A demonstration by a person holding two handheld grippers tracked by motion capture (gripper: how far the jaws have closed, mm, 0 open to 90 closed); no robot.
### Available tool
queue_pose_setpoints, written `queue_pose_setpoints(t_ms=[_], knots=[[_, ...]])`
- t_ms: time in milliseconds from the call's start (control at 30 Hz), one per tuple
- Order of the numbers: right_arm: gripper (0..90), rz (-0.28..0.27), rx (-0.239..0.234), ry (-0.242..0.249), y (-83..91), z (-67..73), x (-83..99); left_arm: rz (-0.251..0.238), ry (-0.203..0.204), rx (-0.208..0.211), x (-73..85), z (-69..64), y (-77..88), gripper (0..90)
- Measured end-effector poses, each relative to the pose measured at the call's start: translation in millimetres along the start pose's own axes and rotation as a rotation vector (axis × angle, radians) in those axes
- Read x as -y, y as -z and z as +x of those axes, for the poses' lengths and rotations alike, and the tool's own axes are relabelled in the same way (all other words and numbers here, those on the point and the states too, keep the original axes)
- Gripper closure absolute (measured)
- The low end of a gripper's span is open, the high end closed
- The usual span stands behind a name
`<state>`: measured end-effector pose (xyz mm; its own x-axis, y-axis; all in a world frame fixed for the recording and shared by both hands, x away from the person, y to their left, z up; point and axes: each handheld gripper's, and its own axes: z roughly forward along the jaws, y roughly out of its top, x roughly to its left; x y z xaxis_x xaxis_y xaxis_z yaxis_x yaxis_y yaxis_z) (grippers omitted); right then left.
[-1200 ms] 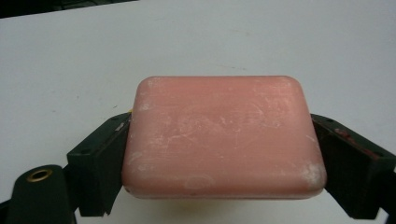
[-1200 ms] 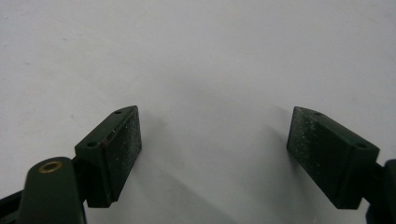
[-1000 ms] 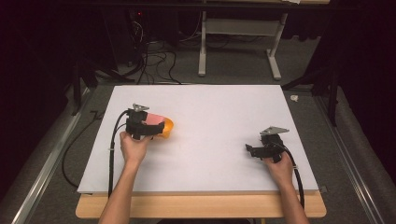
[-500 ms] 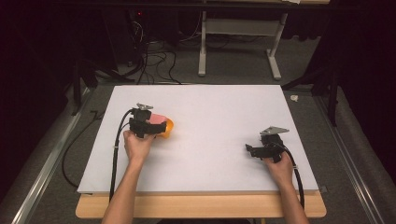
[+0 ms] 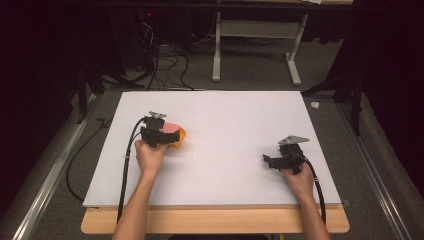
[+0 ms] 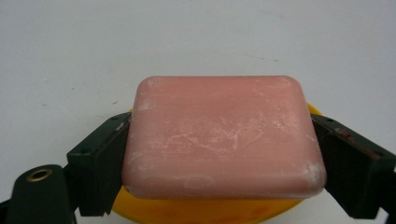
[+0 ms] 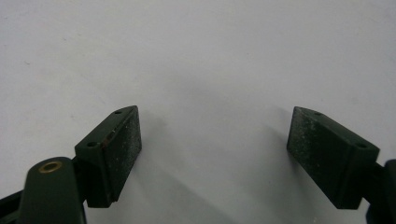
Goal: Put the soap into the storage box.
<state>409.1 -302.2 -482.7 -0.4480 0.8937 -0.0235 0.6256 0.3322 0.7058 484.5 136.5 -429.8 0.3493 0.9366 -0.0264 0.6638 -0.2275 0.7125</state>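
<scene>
A pink bar of soap (image 6: 223, 135) with rounded corners sits between the two black jaws of my left gripper (image 6: 223, 161), which press on its two short sides. Under the soap lies a yellow dish (image 6: 210, 210), its rim peeking out below and at the right. In the high view the left gripper (image 5: 162, 134) holds the soap (image 5: 170, 128) over the yellow dish (image 5: 179, 139) at the table's left. My right gripper (image 5: 268, 161) rests low on the white board at the right, jaws wide apart with nothing between them; the right gripper view shows its gripper (image 7: 214, 154) over bare white surface.
A white board (image 5: 225, 125) covers the wooden table (image 5: 215, 222). Black cables (image 5: 125, 170) trail from both grippers toward the front edge. Behind the table stand a white frame's legs (image 5: 216, 55) and tangled cables on grey floor.
The left hand with the soap has shifted slightly toward the far side of the board. The right hand has stayed put.
</scene>
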Motion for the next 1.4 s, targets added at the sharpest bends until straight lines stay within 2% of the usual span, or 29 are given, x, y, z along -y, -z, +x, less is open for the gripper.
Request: queue_pose_setpoints(t_ms=[467,767,1000,1400], knots=[[18.4,0.0,0.0,-0.002,0.0,0.2,0.0,0.008,-0.002,-0.014,1.3,-1.8,-4.7,13.6],[18.4,-0.001,0.001,-0.002,-0.1,0.2,0.1,-0.01,0.003,-0.014,0.7,-3.4,-3.7,13.9],[18.4,0.002,0.001,-0.004,0.1,0.3,0.0,0.007,-0.004,-0.016,1.6,-3.8,-5.7,13.9],[18.4,-0.001,0.001,-0.003,-0.1,0.3,0.0,-0.005,-0.005,-0.016,4.2,-2.3,-5.4,13.6]])
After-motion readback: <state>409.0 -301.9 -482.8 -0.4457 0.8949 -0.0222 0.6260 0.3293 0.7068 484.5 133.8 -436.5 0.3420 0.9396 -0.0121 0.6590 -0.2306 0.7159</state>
